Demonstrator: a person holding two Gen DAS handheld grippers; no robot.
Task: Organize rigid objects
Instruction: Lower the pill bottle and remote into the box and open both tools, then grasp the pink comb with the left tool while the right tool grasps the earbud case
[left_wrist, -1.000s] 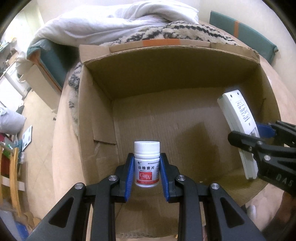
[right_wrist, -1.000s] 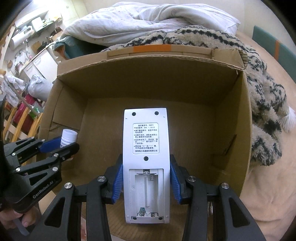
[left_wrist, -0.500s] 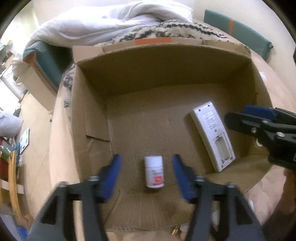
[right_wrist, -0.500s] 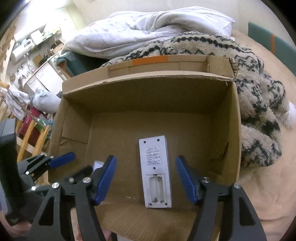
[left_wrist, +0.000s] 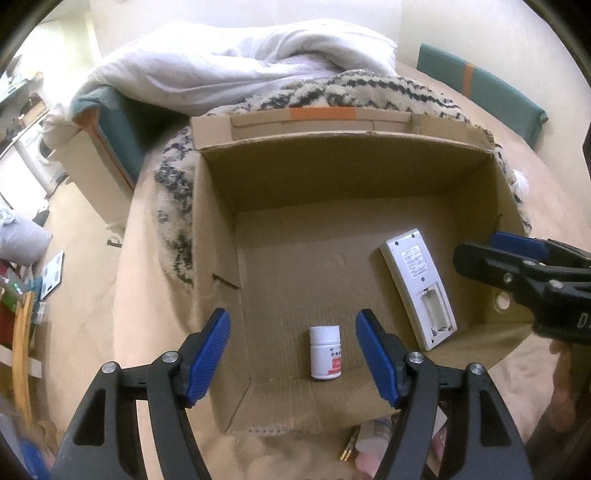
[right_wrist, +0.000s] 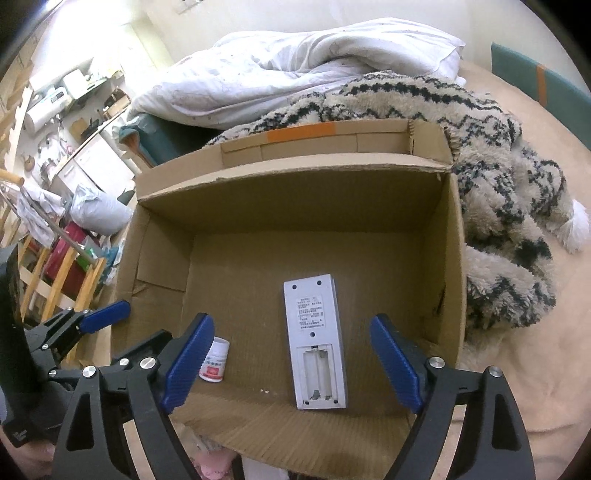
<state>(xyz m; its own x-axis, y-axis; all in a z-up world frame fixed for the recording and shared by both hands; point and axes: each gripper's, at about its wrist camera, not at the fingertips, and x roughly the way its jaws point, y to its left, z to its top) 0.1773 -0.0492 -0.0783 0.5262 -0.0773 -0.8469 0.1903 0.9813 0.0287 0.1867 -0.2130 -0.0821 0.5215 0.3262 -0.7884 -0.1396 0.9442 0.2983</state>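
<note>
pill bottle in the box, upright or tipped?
Upright: the pill bottle stands on the cardboard box floor, cap up, label readable.

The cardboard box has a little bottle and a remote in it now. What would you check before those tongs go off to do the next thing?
1. Left tongs open and holding nothing: ok.
2. Right tongs open and holding nothing: ok.
3. Small white pill bottle with red label standing upright on the floor of the brown cardboard box: ok.
4. White remote control lying flat, back up, battery bay uncovered, inside the box: ok.
5. Bottle and remote apart, not touching: ok.
6. More rigid things waiting outside the box: cannot tell.
</note>
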